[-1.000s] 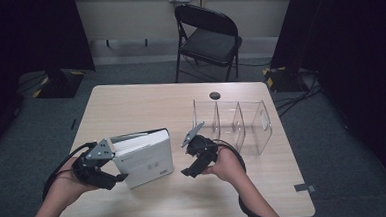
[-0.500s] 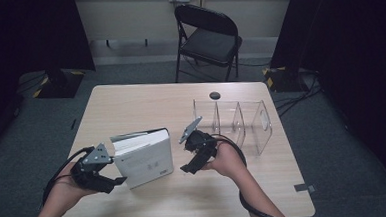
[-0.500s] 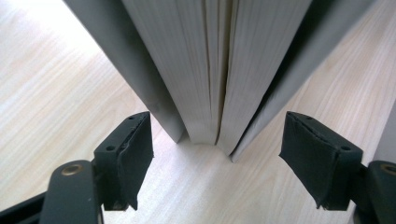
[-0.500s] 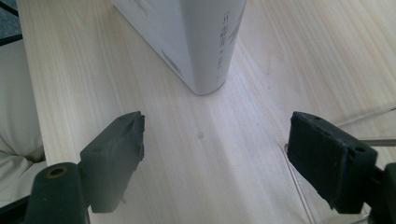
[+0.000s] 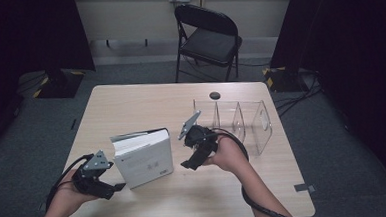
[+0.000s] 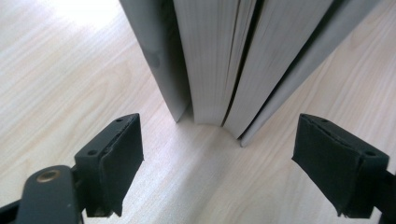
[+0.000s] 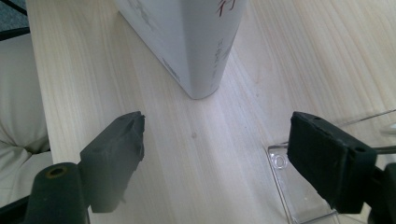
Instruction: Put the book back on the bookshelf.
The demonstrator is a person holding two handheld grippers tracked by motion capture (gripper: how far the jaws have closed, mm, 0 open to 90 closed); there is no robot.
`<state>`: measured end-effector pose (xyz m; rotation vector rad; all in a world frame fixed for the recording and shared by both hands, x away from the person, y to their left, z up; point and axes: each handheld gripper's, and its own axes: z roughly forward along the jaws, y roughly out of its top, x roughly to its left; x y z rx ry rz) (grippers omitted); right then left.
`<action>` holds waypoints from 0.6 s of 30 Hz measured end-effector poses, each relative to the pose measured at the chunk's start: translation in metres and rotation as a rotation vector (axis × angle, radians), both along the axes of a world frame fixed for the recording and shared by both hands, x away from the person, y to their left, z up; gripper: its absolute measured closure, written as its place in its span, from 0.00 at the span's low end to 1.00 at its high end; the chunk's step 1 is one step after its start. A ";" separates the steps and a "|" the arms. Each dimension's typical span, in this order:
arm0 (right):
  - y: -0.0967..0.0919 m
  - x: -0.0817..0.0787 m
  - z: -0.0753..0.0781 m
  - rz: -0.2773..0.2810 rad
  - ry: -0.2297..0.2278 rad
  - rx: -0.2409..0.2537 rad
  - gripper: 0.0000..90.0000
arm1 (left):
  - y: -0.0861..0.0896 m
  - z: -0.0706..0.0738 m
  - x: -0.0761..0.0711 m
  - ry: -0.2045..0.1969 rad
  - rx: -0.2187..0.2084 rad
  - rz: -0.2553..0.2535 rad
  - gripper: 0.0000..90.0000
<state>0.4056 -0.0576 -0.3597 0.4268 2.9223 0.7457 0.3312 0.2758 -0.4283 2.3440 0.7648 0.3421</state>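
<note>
Books (image 5: 144, 158) are standing upright in a white stack on the wooden counter (image 5: 130, 99), near its front left part, page edges facing the left gripper (image 5: 116, 187). In the left gripper view the volumes (image 6: 219, 60) are rising between the two black jaws but ahead of them; the pads are standing wide apart, having just been opening, and are pressing on nothing. Bare counter (image 6: 56, 70) is lying open on both sides of the stack's lower edge.

The right gripper (image 5: 188, 165) is hovering just beside the stack's right face, jaws spread wide and empty. In the right gripper view the stack's rounded lower corner (image 7: 201, 56) is sitting ahead of the jaws, with clear wood between it and the pads.

A clear plastic divider rack (image 5: 242, 123) is standing on the counter just behind the right hand (image 5: 228, 154), its base edge (image 7: 299, 186) showing by the right-hand pad. The counter's front edge is running close behind both hands. A folding chair (image 5: 208, 37) is standing well apart, beyond the far edge.
</note>
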 end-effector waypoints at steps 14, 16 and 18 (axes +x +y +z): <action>0.008 0.006 0.019 0.025 -0.013 -0.042 0.20 | 0.008 -0.042 0.001 0.047 -0.012 0.063 0.16; 0.011 0.006 0.022 0.033 -0.013 -0.041 0.20 | 0.009 -0.047 0.001 0.047 -0.019 0.073 0.16; 0.014 0.006 0.025 0.044 -0.019 -0.039 0.20 | 0.010 -0.050 0.001 0.050 -0.014 0.081 0.16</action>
